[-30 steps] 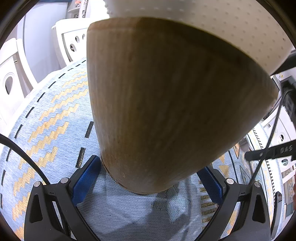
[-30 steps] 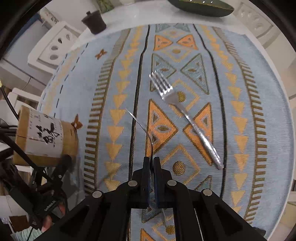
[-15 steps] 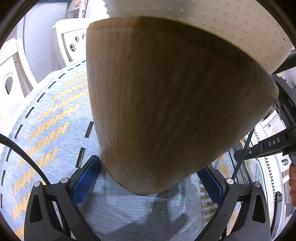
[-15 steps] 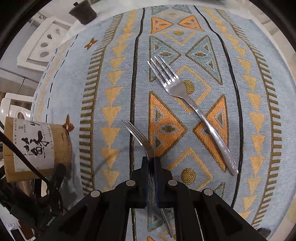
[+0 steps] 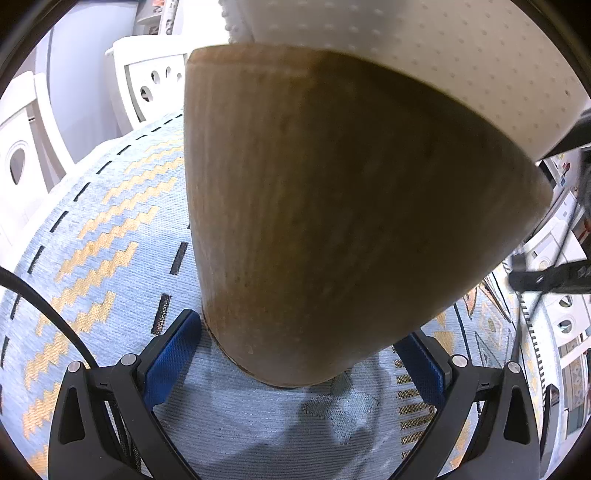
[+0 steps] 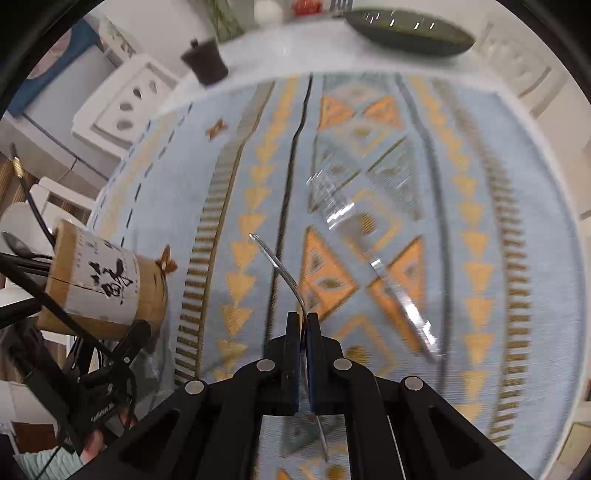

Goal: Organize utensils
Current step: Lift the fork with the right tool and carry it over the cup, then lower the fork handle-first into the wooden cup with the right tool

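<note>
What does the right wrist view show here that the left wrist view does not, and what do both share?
Only the right wrist view shows the right gripper shut on a fork, a second fork lying on the cloth, the dark lidded pot and the green dish.

Only the left wrist view shows the left gripper's blue pads against the holder's base.

Both show the bamboo utensil holder and the patterned blue tablecloth.

The only writing to be made out is black brush calligraphy on the white label [image 6: 101, 275] wrapped around the bamboo holder [image 6: 147, 295] at the left of the right wrist view (large characters, too tilted and blurred to read). Small print on the black gripper frame [image 6: 101, 415] nearby is illegible.
</note>
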A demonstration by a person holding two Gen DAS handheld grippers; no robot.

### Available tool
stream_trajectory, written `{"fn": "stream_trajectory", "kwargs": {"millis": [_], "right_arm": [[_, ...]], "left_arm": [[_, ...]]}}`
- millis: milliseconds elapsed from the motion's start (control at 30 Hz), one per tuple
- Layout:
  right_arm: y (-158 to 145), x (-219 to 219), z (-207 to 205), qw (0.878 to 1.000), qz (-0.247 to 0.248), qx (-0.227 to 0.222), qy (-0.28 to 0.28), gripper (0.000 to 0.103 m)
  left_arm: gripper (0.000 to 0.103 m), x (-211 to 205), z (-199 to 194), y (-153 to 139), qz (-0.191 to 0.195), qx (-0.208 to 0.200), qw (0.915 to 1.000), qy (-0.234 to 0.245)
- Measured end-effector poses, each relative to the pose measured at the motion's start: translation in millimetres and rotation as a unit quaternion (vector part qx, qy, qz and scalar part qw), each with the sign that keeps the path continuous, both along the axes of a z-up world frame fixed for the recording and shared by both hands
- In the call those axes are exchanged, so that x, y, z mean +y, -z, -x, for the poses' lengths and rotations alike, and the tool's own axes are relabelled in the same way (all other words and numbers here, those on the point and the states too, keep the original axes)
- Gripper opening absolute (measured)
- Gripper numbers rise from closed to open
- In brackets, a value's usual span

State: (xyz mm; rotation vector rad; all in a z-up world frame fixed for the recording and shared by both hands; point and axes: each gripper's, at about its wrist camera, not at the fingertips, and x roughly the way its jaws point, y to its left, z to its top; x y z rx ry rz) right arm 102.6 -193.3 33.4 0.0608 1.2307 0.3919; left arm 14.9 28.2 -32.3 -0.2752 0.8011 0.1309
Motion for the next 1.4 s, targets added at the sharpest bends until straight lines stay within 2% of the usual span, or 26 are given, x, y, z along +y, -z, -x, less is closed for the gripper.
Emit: {"fn": "stream_trajectory", "kwargs": {"millis": [100,267,467,667,767,900,967,1167,1300,1400], "right_arm": [[-19,-21,5,0.999,-0.037,-0.029,0.022,0.002],[-50,-40,6,0.993,-0.07,-0.08,0.046,0.003],[-102,-38,3,0.981,-0.134,-0.138,0.035,0.003],[-148,-16,0,0.959,-0.236,-0.159,-0.011,0.003],[-166,-1,-5,0.941,-0.299,-0.151,-0.038,0.003],[-177,20,-9,0.922,-0.359,-0.134,-0.064,0.003],[-180,32,-11,0.918,-0.367,-0.13,-0.073,0.003],[-171,62,-11,0.923,-0.355,-0.11,-0.102,0.003],[-161,78,-7,0.934,-0.32,-0.108,-0.118,0.003],[-155,85,-4,0.937,-0.306,-0.105,-0.129,0.003]], "left_arm": [[0.102,4,2,0,0.002,-0.002,1.0,0.0],[0.102,4,3,-1,0.005,-0.003,1.0,-0.002],[0.102,6,2,1,0.002,-0.001,1.0,-0.002],[0.102,4,1,1,0.001,0.0,1.0,-0.002],[0.102,4,1,1,0.001,0.0,1.0,-0.002],[0.102,2,-1,1,0.001,0.0,1.0,-0.001],[0.102,3,-1,1,0.0,0.0,1.0,-0.001],[0.102,1,-1,1,0.0,0.0,1.0,-0.001],[0.102,1,-1,1,0.0,0.0,1.0,-0.001],[0.102,0,-1,1,0.0,0.0,1.0,-0.001]]}}
